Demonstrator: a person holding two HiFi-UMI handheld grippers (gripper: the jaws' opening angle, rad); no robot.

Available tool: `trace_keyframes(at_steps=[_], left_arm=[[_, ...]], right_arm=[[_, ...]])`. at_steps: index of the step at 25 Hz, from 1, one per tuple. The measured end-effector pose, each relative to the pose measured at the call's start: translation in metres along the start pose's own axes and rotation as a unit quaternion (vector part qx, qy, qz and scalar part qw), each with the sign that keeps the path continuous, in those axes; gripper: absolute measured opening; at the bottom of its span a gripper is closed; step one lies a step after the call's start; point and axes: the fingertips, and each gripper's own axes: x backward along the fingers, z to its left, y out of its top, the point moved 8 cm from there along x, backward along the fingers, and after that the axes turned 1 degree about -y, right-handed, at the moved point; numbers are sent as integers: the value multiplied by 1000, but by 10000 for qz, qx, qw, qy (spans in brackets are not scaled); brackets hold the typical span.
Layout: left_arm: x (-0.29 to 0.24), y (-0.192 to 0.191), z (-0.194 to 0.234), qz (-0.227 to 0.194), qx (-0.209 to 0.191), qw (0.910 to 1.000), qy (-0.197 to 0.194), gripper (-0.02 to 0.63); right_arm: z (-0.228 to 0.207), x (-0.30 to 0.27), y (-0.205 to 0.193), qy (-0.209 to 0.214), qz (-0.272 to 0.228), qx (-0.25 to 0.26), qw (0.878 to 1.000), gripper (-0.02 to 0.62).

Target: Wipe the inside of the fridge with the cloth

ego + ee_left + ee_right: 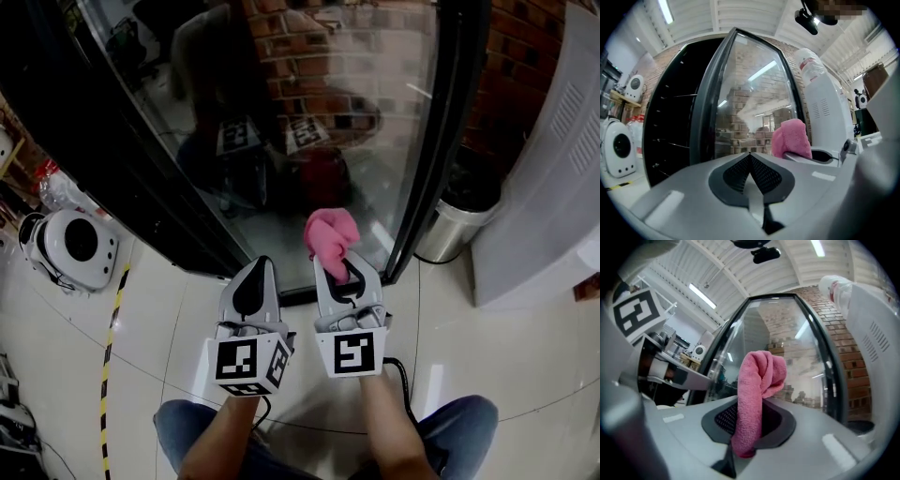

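Note:
A tall fridge with a black frame and a shut glass door (309, 103) stands in front of me; the same glass door (750, 103) fills the left gripper view and the glass door (787, 352) shows in the right gripper view. My right gripper (337, 265) is shut on a pink cloth (330, 232), which sticks up from its jaws as a folded bunch (757, 394). My left gripper (255, 281) is shut and empty, just left of the right one; the pink cloth (791, 138) shows beside it. Both grippers hover close before the door's lower part.
A white round device (73, 246) sits on the tiled floor at the left, beside a yellow-black floor tape (111, 349). A steel bin (452, 225) stands right of the fridge, next to a tall white appliance (553, 178). Brick wall lies behind.

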Motion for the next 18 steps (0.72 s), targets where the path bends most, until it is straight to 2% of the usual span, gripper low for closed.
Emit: trace_keyframes(at_steps=[4,7,13,18], left_arm=[[13,4,33,-8,-11,9991,417,12],[22,8,51,11,13,9986,528,9],[21,8,60,38,-123,9992,391,9],[9,2,47,69,-149,9998,140,9]], right_arm=[[68,-15,-1,590,-190,-400,9973,61],[98,-23,-9,774,-224,-625,9948,61],[120,-31,-27,836,-50,-706,9940,61],[107,-29,-51,662,179,-668,9954,61]])
